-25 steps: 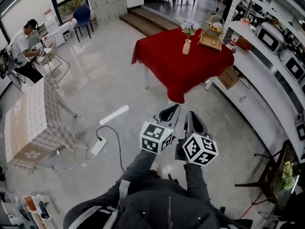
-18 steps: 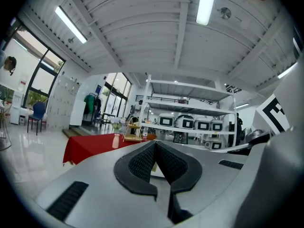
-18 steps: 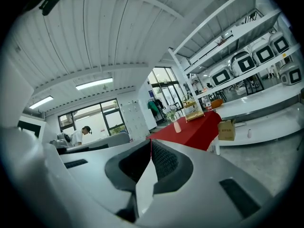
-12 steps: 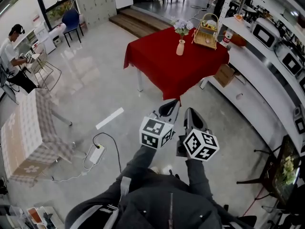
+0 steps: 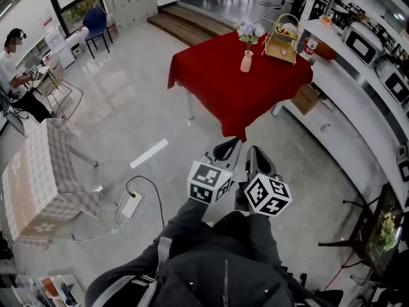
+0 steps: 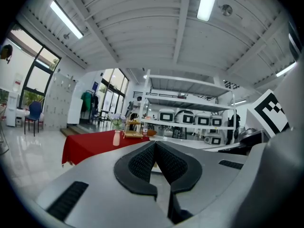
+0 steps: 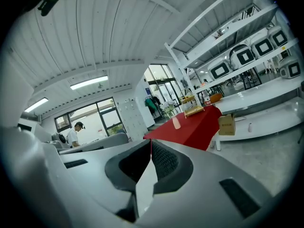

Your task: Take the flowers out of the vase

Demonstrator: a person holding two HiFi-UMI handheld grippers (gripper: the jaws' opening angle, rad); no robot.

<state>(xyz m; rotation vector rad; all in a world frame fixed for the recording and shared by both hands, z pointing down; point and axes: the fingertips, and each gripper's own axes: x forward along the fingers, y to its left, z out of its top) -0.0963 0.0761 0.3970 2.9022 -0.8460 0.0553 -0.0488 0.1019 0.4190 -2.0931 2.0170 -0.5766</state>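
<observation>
Standing well short of the red desk [image 5: 217,82], we hold the left gripper [image 5: 229,149] and right gripper [image 5: 256,155] with fingers pressed together, empty; the flowers [image 5: 250,31] stand in the vase [image 5: 246,61] near the desk's far edge.

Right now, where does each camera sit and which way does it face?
Head view: on the person's head, steeply down at floor and red table; shows arms, left gripper, right gripper.
Left gripper view: on that gripper, level toward the vase; shows its shut jaws.
Right gripper view: on that gripper, toward the same table; shows its shut jaws.
Shared: all see the vase of flowers.
</observation>
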